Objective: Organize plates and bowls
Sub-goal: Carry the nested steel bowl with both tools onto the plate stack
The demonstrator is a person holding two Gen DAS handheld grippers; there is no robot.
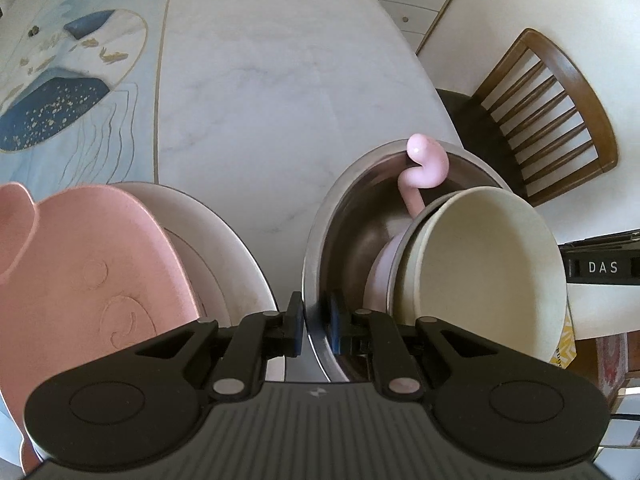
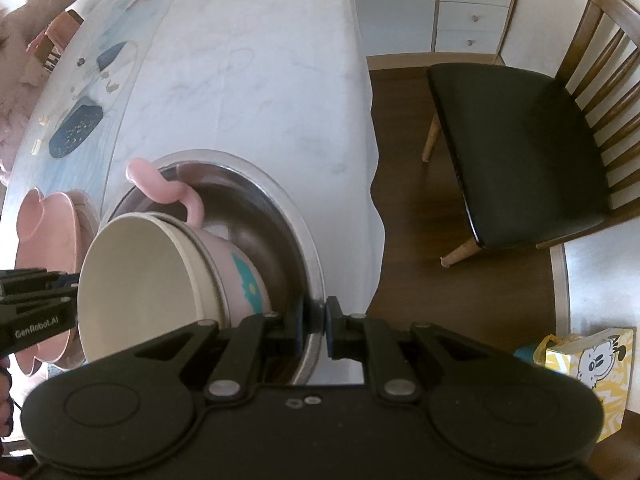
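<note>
A large steel bowl (image 1: 348, 216) sits on the white marble table, holding a cream bowl (image 1: 484, 272) nested in a pink bowl with a curled handle (image 1: 424, 164). My left gripper (image 1: 315, 326) is shut on the steel bowl's near rim. My right gripper (image 2: 313, 330) is shut on the opposite rim of the steel bowl (image 2: 280, 216). The cream bowl (image 2: 136, 284) and the pink bowl (image 2: 240, 276) also show in the right wrist view. A pink elephant-shaped plate (image 1: 88, 264) lies on a white plate (image 1: 224, 240) to the left.
A blue patterned table mat (image 1: 72, 80) lies at the far left. A wooden chair with a black seat (image 2: 520, 136) stands off the table's right edge. White drawers (image 2: 476, 4) are at the back. A yellow tissue box (image 2: 592, 364) is at the right.
</note>
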